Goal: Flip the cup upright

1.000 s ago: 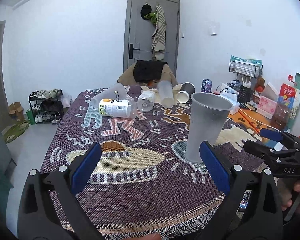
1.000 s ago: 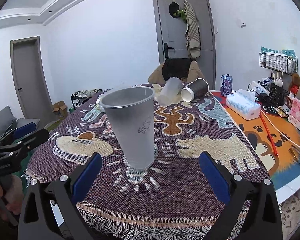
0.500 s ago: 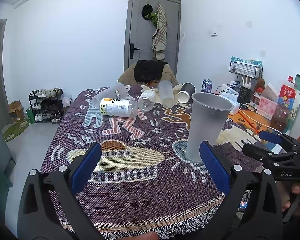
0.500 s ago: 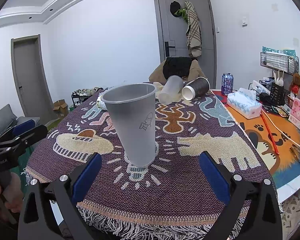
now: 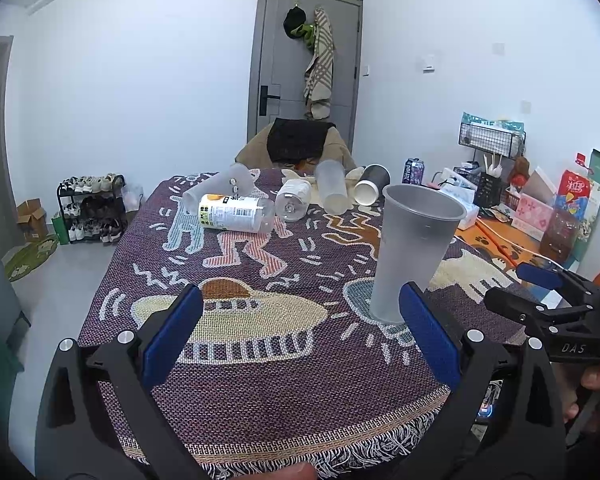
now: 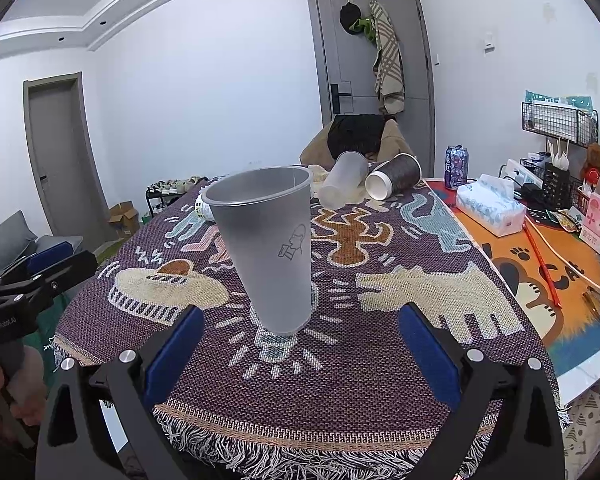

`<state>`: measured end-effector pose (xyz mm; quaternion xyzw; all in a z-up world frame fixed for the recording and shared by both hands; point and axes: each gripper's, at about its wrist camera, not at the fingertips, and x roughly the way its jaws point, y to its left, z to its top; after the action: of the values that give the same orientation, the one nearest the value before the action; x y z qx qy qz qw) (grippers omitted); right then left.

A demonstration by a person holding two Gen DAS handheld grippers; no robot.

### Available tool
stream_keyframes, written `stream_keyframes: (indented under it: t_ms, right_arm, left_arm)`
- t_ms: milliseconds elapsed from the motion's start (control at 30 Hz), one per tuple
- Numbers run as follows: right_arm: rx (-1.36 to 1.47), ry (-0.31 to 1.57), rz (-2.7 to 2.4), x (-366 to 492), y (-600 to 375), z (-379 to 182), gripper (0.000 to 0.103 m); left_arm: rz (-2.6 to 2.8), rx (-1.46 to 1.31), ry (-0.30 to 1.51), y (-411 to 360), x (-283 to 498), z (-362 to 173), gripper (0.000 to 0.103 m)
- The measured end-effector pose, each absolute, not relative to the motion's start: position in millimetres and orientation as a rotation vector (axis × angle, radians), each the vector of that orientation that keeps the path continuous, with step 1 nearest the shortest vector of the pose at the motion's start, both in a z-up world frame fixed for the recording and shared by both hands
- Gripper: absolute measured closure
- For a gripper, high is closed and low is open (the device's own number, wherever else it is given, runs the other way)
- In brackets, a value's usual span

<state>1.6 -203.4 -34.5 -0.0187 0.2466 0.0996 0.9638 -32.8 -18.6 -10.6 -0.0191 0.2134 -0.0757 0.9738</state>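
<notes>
The frosted cup (image 6: pixel 274 252) stands upright on the woven cloth (image 6: pixel 380 360); my right gripper (image 6: pixel 300 344) and left gripper (image 5: pixel 296 332) gape, empty. A careless nudge could topple it.

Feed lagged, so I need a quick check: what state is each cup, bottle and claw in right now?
Frosted cup: upright, free.
Brown paper cup: on its side.
Clear cup: on its side.
Labelled bottle: on its side.
Left claw: open, empty.
Right claw: open, empty.
</notes>
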Motion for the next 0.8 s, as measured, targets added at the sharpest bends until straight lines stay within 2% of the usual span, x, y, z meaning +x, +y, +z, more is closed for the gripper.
stream_keyframes:
  t_ms: [800]
  right_arm:
    - [-0.04,0.496,0.206,0.6,-202.9,-33.7,0.008]
  left_arm:
    - [-0.149,-0.043,0.432,-18.4,-33.7,-10.6,0.005]
